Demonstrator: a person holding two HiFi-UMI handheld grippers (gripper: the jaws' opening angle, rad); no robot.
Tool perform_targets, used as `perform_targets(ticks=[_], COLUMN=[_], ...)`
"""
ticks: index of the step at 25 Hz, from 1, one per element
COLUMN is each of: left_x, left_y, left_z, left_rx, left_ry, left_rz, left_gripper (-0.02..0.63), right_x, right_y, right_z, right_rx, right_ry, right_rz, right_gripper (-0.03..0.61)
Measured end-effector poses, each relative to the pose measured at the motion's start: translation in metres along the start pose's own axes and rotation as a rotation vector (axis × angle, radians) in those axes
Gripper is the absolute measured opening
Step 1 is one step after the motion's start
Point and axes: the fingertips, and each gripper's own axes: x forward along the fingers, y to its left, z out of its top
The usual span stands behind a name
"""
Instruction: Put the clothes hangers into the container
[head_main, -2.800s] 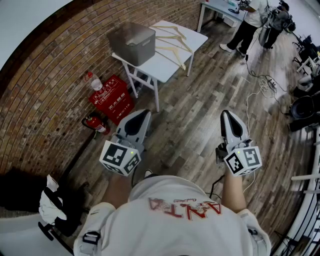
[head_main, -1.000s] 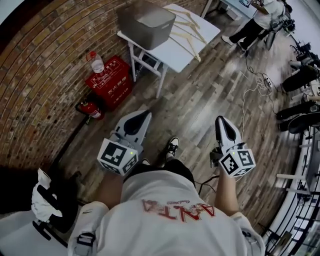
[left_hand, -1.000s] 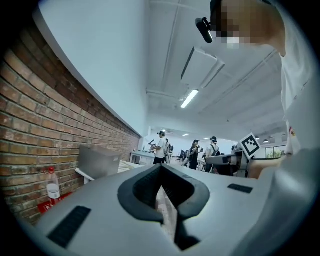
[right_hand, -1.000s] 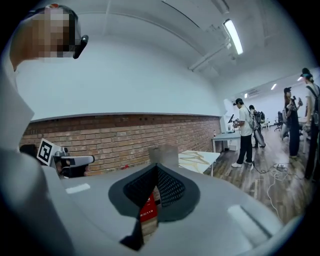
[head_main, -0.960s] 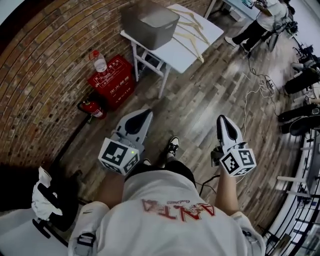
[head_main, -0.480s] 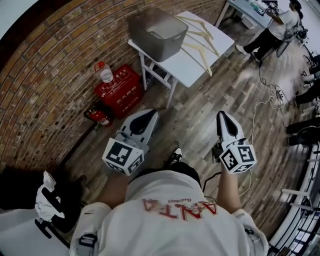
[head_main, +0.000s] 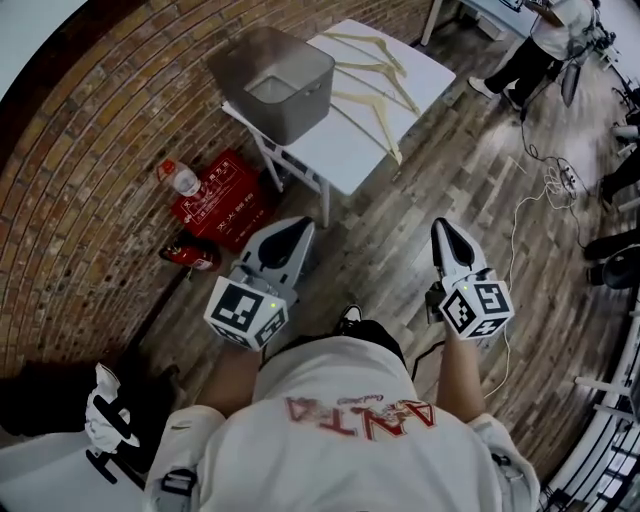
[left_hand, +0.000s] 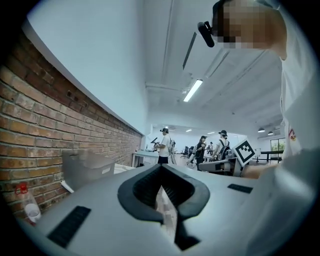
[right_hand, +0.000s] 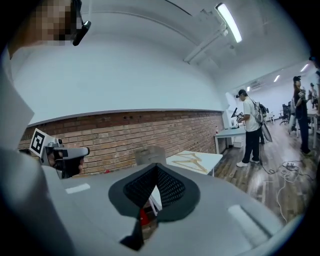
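Two grippers are held out in front of the person's body, side by side and well apart from each other, each on a bare forearm that reaches out from a white shirt. The left gripper (head_main: 296, 229) is pointed about level towards the table (head_main: 345, 160), and the right gripper (head_main: 441, 228) is tipped slightly downwards in the same direction. One marker cube is carried at the rear of each. In the left gripper view the jaws are seen closed tip to tip, with nothing between them. In the right gripper view the jaws are likewise pressed together and nothing is held. Both grippers are kept well short of the table, over the wooden floor (head_main: 400, 240).

One grey container (head_main: 272, 70) is stood on the table's end nearest the brick wall (head_main: 90, 150). The clothes hangers (head_main: 372, 106) are laid flat on the white table top beside the container, outside it. Three wooden ones can be made out, and whether more lie among them cannot be told.

Under and beside the table, one red box (head_main: 222, 208), one water bottle (head_main: 181, 181) on top of it and one fire extinguisher (head_main: 192, 254) on the floor are seen against the wall. One shoe (head_main: 347, 318) of the person is visible between the grippers. One other person (head_main: 545, 40) is stood at the far right, and cables (head_main: 545, 180) are strewn on the floor nearby.
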Motion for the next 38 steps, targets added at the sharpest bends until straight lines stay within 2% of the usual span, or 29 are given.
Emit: perform_targets(ticks=[6, 12, 16, 21, 28, 35, 38], left_x=[0.047, 0.080, 0.101, 0.134, 0.176, 0.194, 0.196], left_y=[-0.006, 0.004, 0.014, 0.028, 0.071, 0.142, 0.172], left_z=[-0.002, -0.007, -0.012, -0.016, -0.006, -0.002, -0.011], left_rx=[0.010, 0.007, -0.007, -0.025, -0.037, -0.069, -0.080], left_ry=[0.036, 0.067, 0.080, 0.083, 0.057, 0.071, 0.097], left_rz=[0.065, 0.096, 0.093, 0.053, 0.015, 0.004, -0.012], left_gripper=[0.009, 0.009, 0.009, 0.009, 0.009, 0.009, 0.009], right_x=[0.033, 0.059, 0.079, 0.099, 0.136, 0.199, 0.224], right_y=[-0.055, -0.084, -0.095, -0.115, -0.133, -0.116, -0.111], right_z=[-0.008, -0.016, -0.019, -0.014, 0.004, 0.011, 0.014], right_rx=[0.035, 0.078, 0.094, 0.081, 0.063, 0.034, 0.023], right_ry=[0.062, 0.081, 0.095, 0.103, 0.110, 0.155, 0.182], right_rz=[0.055, 0.083, 0.098, 0.067, 0.015, -0.013, -0.033], right_gripper=[0.002, 0.002, 0.002, 0.002, 0.002, 0.002, 0.002])
